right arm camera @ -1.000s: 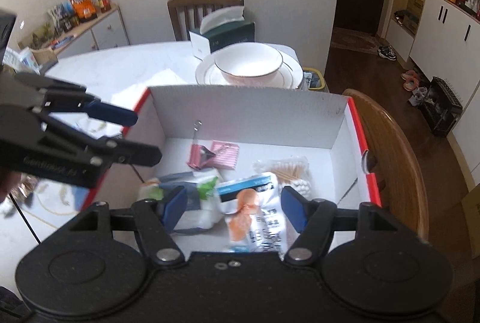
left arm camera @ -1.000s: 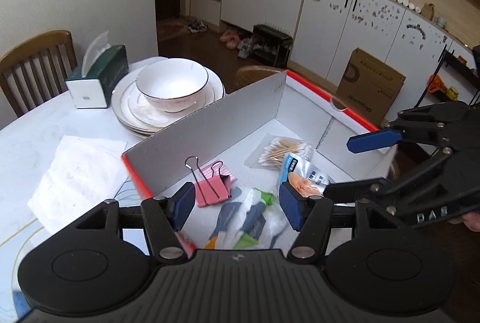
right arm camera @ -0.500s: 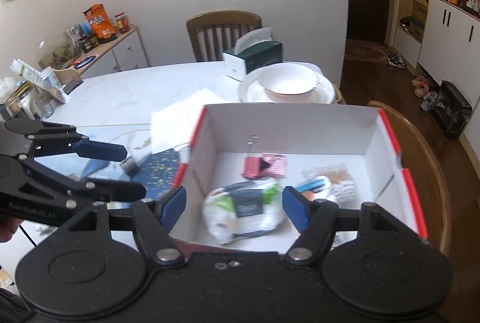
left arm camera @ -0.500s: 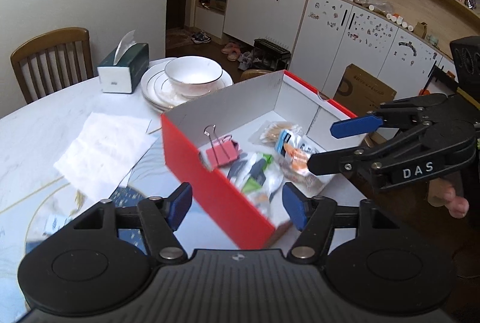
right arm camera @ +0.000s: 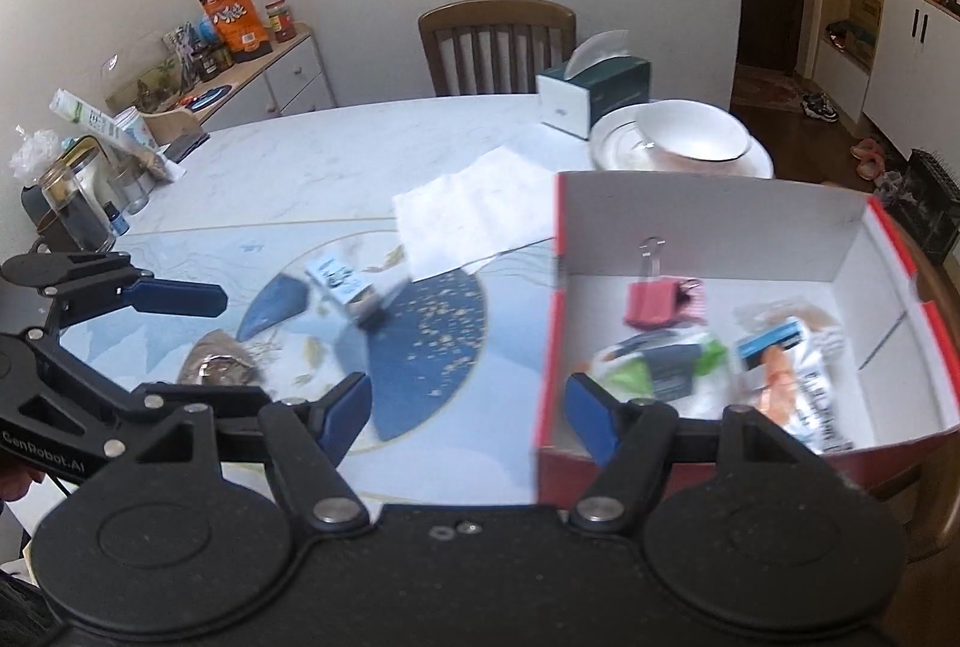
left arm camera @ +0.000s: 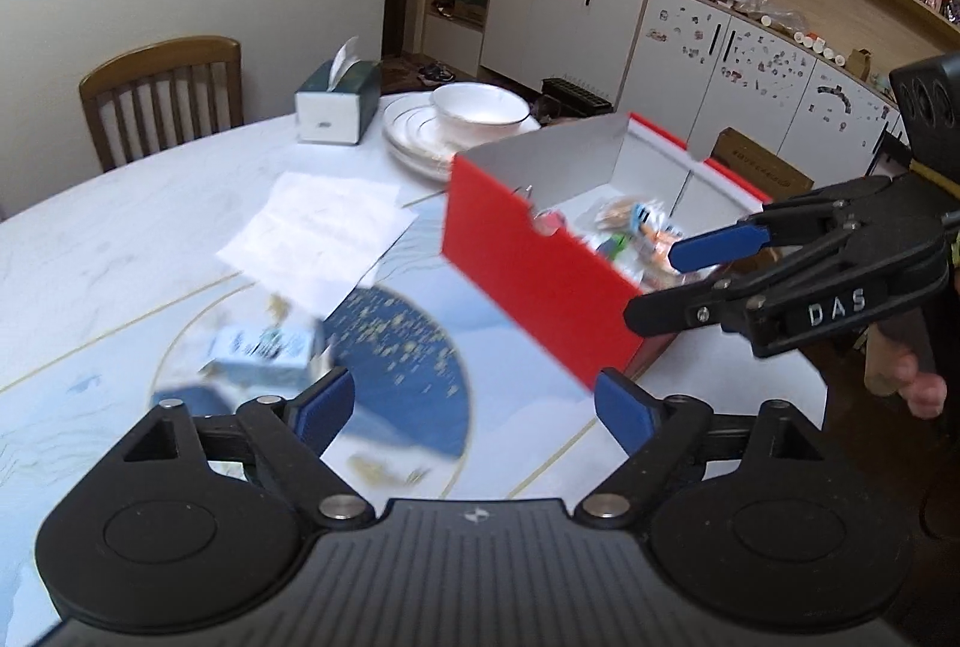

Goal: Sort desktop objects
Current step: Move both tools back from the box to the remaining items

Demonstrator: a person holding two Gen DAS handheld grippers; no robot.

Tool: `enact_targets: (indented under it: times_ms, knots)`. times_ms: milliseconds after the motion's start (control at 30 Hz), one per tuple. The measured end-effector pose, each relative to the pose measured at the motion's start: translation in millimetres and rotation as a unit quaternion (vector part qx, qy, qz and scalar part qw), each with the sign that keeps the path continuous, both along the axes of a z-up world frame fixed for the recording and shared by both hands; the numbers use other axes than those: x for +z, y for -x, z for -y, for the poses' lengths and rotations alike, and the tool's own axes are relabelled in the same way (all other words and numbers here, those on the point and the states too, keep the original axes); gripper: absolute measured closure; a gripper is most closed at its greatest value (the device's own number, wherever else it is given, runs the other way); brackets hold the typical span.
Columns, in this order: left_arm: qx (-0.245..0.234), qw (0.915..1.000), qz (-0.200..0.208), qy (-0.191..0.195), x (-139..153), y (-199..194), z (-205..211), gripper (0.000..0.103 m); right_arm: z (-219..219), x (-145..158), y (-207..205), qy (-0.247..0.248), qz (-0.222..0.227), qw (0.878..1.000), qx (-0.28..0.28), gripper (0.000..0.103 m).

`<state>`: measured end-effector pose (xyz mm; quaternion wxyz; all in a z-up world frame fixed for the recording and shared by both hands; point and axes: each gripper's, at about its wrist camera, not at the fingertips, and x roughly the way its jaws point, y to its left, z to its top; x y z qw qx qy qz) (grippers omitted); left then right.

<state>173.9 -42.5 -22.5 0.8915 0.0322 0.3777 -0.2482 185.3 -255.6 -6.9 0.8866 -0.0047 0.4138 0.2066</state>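
Tabletop (right arm camera: 336, 155): one red box (right arm camera: 708, 221), two bare-jawed grippers

The counter (right arm camera: 336, 155) looks like glossy marble, the red box (right arm camera: 708, 221) matt cardboard, the bowl (right arm camera: 690, 131) shiny glazed porcelain, the chair (right arm camera: 498, 41) varnished wood.

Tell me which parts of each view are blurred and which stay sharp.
Left wrist view: the small box and red box smear; the left tongs stay crisp. Right wrist view: the box's packets are soft; the right tongs are sharp.
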Motion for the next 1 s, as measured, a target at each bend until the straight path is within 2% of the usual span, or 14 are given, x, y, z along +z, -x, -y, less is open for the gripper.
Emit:
enact_targets:
  times_ms: [133, 233, 367, 633, 800, 1000]
  knots:
    - [0.005, 0.9999, -0.008, -0.005, -12, 9, -28, 0.013, -24, -7, 3, 0.002, -0.008, 1.000, -0.001, 0.032]
    - [0.010, 0.9998, -0.014, -0.010, -20, 15, -47, 0.000, -43, -13, 5, 0.003, -0.014, 1.000, 0.001, 0.032]
    - [0.006, 0.9996, -0.019, -0.021, -31, 21, -68, 0.000, -69, -20, 5, 0.004, -0.022, 1.000, 0.003, 0.032]
    - [0.032, 0.9981, -0.037, -0.038, -56, 27, -111, 0.000, -127, -33, -3, 0.010, -0.031, 0.999, 0.014, 0.032]
    - [0.041, 0.9975, -0.038, -0.044, -64, 29, -125, 0.000, -159, -43, -12, 0.028, -0.030, 0.999, 0.022, 0.032]
    - [0.039, 0.9973, -0.029, -0.054, -70, 32, -127, 0.000, -169, -50, -41, 0.059, -0.020, 0.998, 0.014, 0.032]
